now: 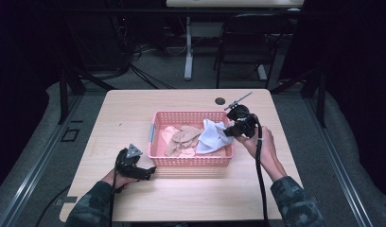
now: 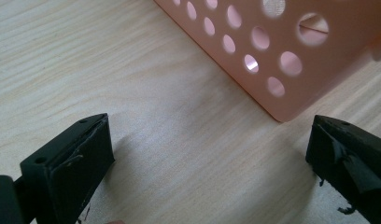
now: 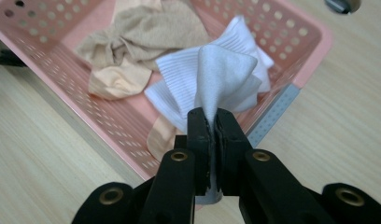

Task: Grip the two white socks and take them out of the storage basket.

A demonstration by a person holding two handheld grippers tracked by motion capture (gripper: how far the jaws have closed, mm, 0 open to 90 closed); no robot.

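White cloth [image 3: 226, 74] is pinched in the right gripper [image 3: 212, 122] jaws, lifted at the pink basket [image 1: 191, 161] rim's 3 o'clock side; left gripper [image 1: 134, 165], jaws wide, rests on the desk [image 1: 191, 198] at the basket's 8 o'clock.

Lab or office-type recording room: light wood desk [image 1: 134, 109] with a cable grommet hole [image 1: 220, 101], grey carpet floor [image 1: 167, 71], black folding chair [image 1: 248, 42] behind, second white-legged desk [image 1: 188, 47], loose cables [image 1: 134, 52] on floor, dark curtains [image 1: 352, 56] and metal frame rails [image 1: 30, 165] around.
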